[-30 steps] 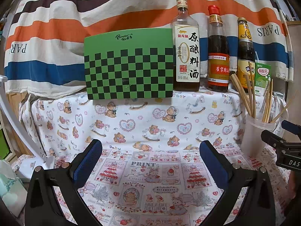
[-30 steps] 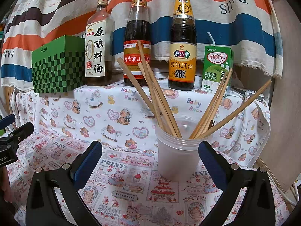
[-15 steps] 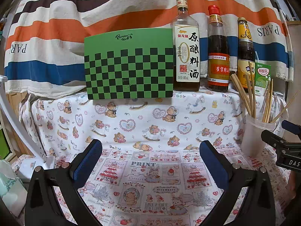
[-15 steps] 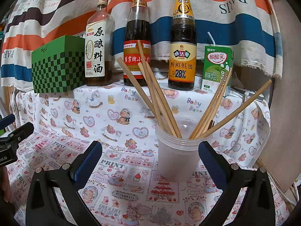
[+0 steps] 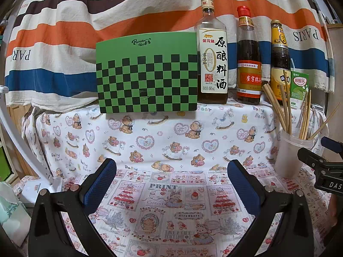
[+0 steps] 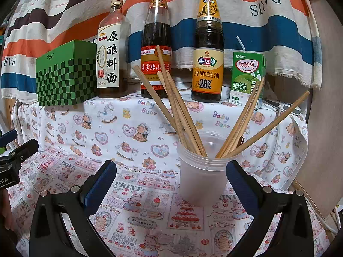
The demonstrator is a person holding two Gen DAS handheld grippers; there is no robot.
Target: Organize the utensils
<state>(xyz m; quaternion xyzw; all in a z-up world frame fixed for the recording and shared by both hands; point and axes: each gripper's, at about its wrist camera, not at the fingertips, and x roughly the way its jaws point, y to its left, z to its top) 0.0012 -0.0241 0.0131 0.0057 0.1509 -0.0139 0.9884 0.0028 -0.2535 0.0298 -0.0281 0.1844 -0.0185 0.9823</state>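
Left wrist view shows my left tongs [image 5: 171, 180] spread wide over bare patterned table [image 5: 171, 132], the cup [image 5: 289, 156] of chopsticks [image 5: 285, 107] off at the right edge. Right wrist view puts that cup [image 6: 202, 177] between my right tongs' [image 6: 171, 180] wide-open fingers, untouched, and shows the oyster sauce bottle [image 6: 209, 49] unobstructed.

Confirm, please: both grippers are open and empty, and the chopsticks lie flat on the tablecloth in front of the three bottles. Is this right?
Not quite. The chopsticks do not lie flat; they stand leaning in the plastic cup, as the right wrist view shows. The left gripper and right gripper are open and empty, and the three bottles stand behind.
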